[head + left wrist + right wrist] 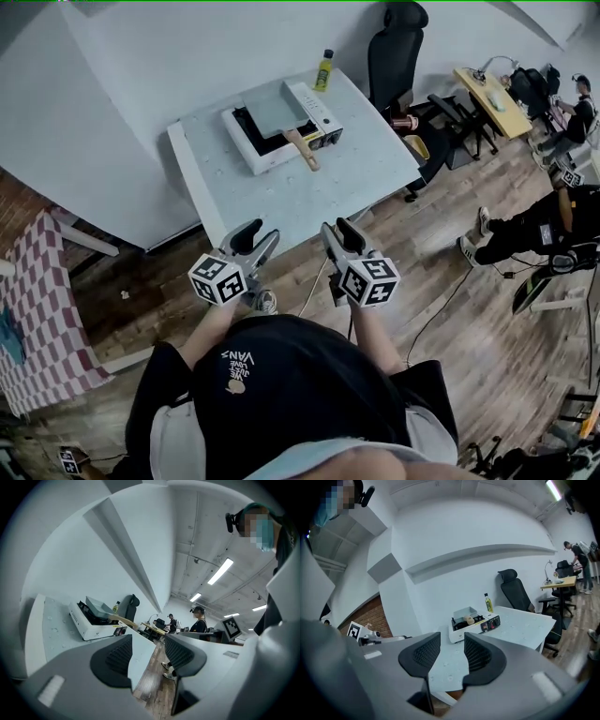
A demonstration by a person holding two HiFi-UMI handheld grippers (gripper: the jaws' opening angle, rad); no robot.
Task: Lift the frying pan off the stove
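A square grey frying pan [275, 110] with a wooden handle [304, 150] sits on a white portable stove [324, 116] at the far side of a pale table [361, 178]. Both grippers hover short of the table's near edge, well apart from the pan. My left gripper [260, 234] is open and holds nothing. My right gripper [336, 228] is open and empty too. In the left gripper view the pan [96, 606] and stove [86, 626] lie far beyond the left gripper [147, 651]. In the right gripper view the pan [464, 613] on the stove [472, 626] lies ahead of the right gripper [452, 651].
A yellow-green bottle [323, 70] stands at the table's far corner behind the stove. A black office chair [394, 56] is past the table's right side. A person in black [534, 230] sits low on the wooden floor at right. A checked cloth [42, 309] is at left.
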